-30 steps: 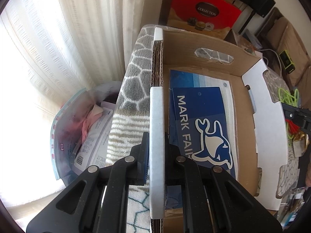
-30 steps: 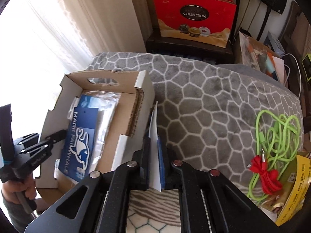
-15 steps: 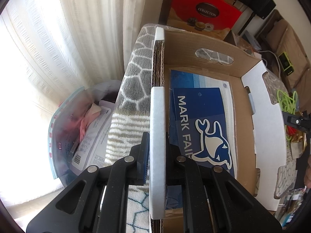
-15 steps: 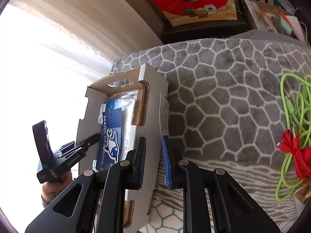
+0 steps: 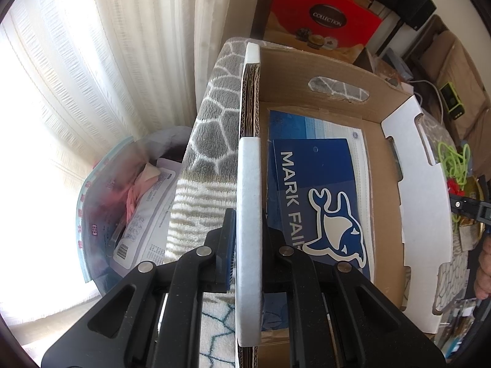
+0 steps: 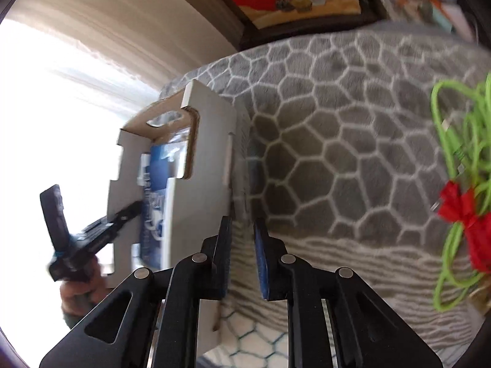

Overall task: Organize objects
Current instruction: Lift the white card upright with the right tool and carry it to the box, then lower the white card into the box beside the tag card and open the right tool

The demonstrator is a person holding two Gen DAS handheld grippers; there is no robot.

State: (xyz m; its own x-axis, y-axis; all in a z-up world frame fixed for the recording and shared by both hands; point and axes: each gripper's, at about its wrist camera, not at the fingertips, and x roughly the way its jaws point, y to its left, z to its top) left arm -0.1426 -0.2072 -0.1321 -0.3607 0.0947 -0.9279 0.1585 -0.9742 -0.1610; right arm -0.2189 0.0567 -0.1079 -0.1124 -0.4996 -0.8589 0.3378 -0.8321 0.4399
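Two fingers of the left gripper (image 5: 248, 233) are clamped on the white-edged side wall of the cardboard box (image 5: 423, 202), which sits on a grey patterned blanket (image 6: 353, 141). The right gripper (image 6: 242, 245) hangs just beside the box's opposite wall, fingers slightly apart with nothing between them. Further right lies a green cable (image 6: 454, 141).

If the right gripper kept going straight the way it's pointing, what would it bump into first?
Probably the grey blanket, just beside the box. The right gripper has nothing between its jaws, and only a thin white flap stands near that line, so it might brush that first. Depth is hard to judge here.
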